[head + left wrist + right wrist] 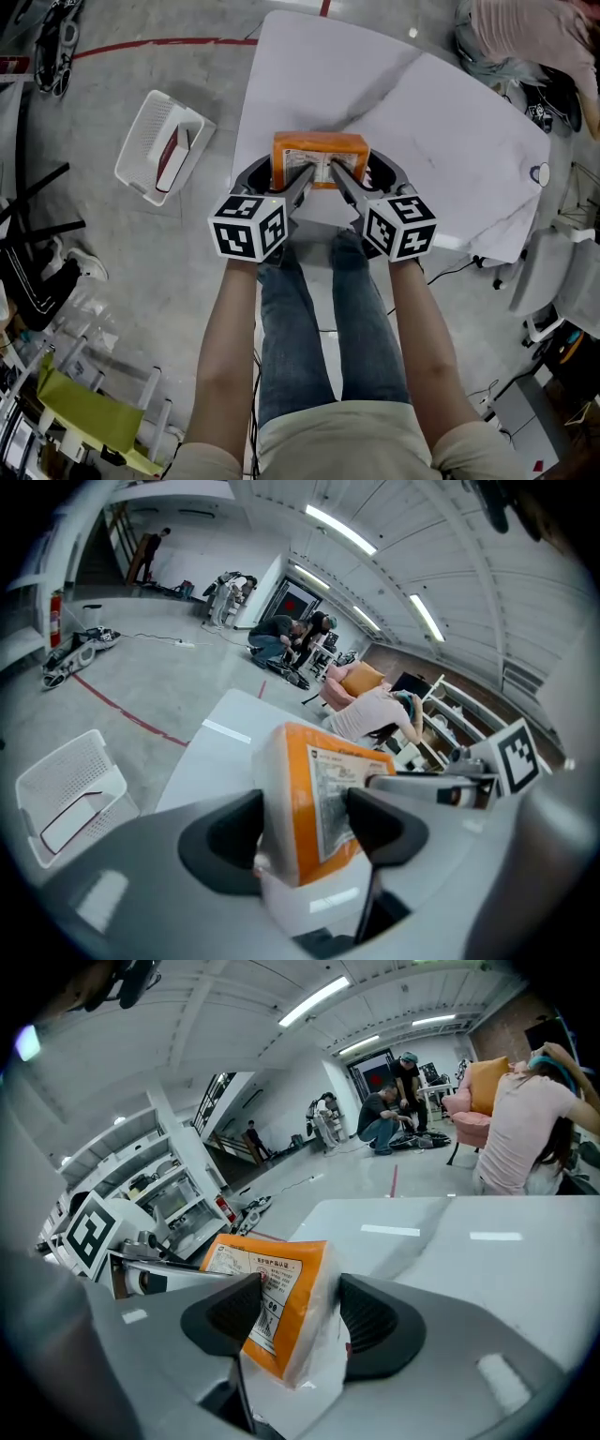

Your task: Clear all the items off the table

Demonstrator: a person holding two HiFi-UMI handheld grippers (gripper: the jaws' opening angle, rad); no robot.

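An orange plastic-wrapped package (pixel 319 150) with a white printed label sits at the near edge of the white table (pixel 422 122). Both grippers hold it, one at each end. My left gripper (pixel 279 175) is shut on its left end; in the left gripper view the pads press the package (pixel 319 799) from both sides, gripper (pixel 305 832). My right gripper (pixel 361 175) is shut on the right end; in the right gripper view the package (pixel 281 1297) sits tilted between the pads, gripper (pixel 300 1321). The package's underside is hidden.
A white basket (pixel 141 141) stands on the floor left of the table, with a red and white item (pixel 172 159) in it. A white chair (pixel 553 281) stands at the right. Several people work far across the hall (pixel 291 639); one sits beyond the table (pixel 530 1129).
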